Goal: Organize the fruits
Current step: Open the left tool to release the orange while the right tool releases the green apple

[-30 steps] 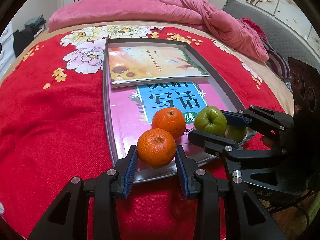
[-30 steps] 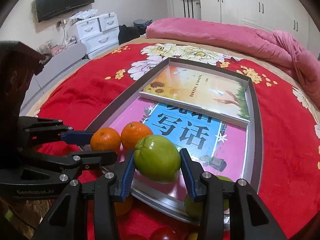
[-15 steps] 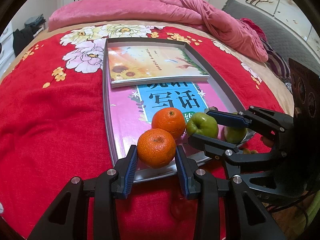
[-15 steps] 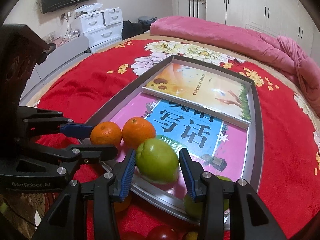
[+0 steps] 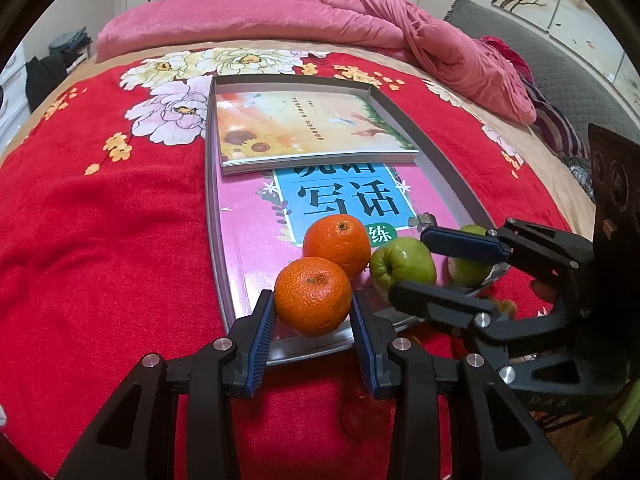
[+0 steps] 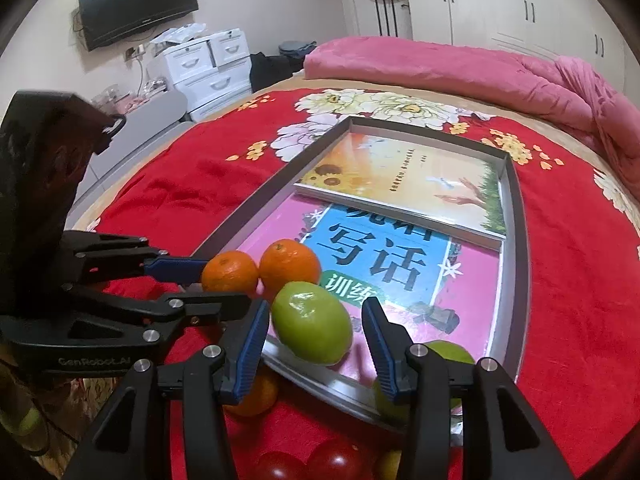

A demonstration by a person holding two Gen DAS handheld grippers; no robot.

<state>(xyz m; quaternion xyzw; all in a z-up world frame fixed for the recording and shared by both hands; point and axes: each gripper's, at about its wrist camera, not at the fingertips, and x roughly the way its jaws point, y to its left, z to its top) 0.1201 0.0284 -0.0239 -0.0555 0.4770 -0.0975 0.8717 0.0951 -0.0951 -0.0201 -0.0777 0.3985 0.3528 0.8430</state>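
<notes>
The green apple (image 6: 312,328) rests on the pink book cover inside the tray (image 6: 516,240), close to the tray's near edge, just beside the two oranges. The right gripper (image 6: 316,328) brackets it; its jaws have just been opening, and a gap shows between the right pad and the apple's skin, so the apple seems set down, not held. The near orange (image 5: 313,296) sits at the same near edge, touching the far orange (image 5: 337,245), with the left gripper (image 5: 313,312) closed narrowly on it, both pads against its sides.

The risk lies in roundness on a glossy, slightly bowed cover. Freed, the apple may roll toward the tray's near rim or nudge the far orange, and a chain push could shift the row. If the right gripper pulls back at a slant, a finger could clip the apple or catch the rim and jolt the tray on the soft bedspread (image 5: 100,240). The two grippers stand close together, so a careless withdrawal could knock one against the other. More fruit lies on the bedspread beside the near rim, partly hidden beneath the fingers.
</notes>
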